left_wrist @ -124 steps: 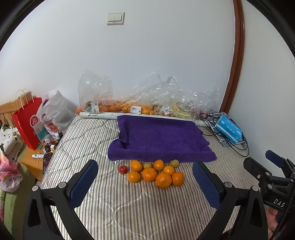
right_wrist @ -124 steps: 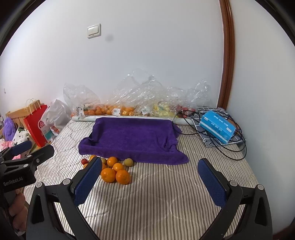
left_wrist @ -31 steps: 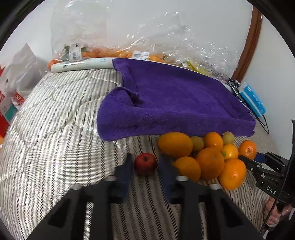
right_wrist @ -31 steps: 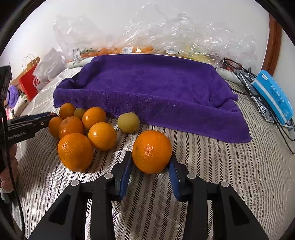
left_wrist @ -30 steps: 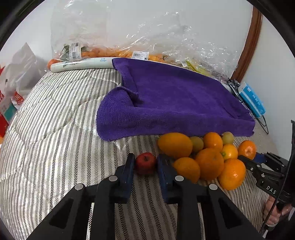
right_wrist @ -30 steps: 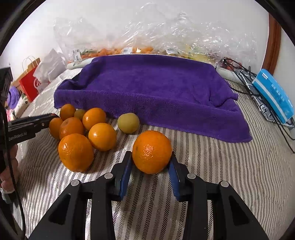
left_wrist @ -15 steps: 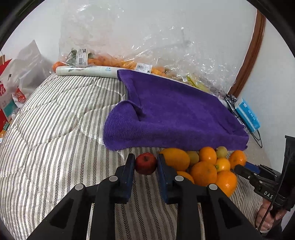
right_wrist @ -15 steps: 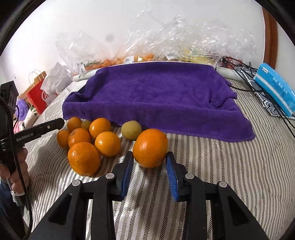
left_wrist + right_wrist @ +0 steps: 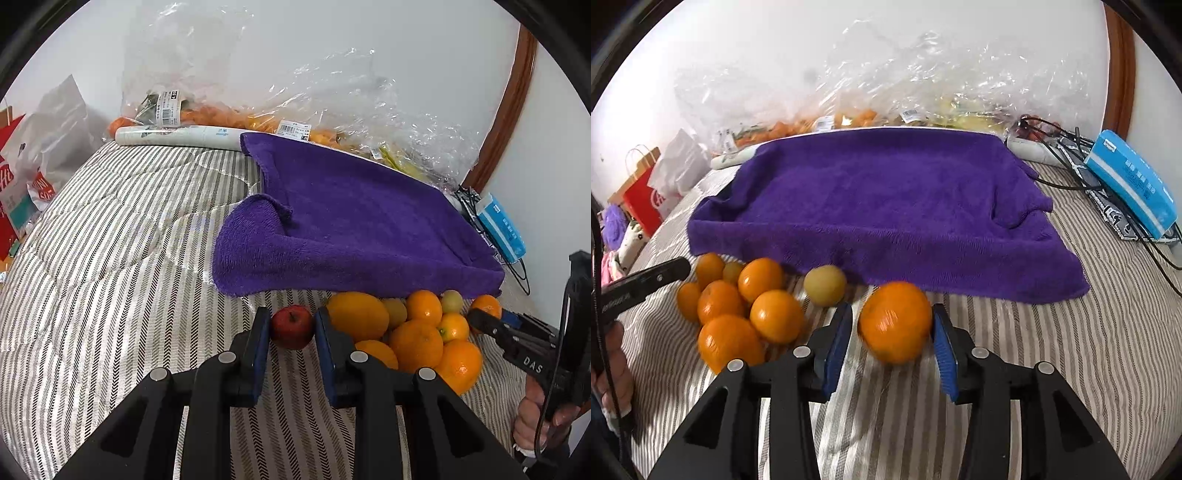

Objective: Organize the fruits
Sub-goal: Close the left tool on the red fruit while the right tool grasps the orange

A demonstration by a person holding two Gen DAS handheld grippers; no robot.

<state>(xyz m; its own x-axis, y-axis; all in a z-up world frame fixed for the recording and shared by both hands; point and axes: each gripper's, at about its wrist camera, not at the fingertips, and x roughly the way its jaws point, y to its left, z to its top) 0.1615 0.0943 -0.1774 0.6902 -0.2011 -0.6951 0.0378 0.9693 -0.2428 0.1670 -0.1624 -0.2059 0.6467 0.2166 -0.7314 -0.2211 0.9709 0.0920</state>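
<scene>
On the striped quilt (image 9: 110,277), before the purple towel (image 9: 886,206), a blurred orange (image 9: 894,322) sits between the right gripper (image 9: 891,336) as its jaws open, a gap showing at the left pad. Left of the orange pile (image 9: 417,339), the left gripper (image 9: 291,334) pinches the small red apple (image 9: 291,326); both tilt downward.

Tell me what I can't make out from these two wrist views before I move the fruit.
- Orange between the right gripper fingers, right wrist view: motion-blurred; jaws opening, a gap shows on its left side.
- Fruit in the plastic bags, left wrist view: crinkled, glaring film hides kinds and count.
- Orange pile, left wrist view: rear fruit overlapped by front ones.
- Red apple in the left gripper: underside hidden.
</scene>
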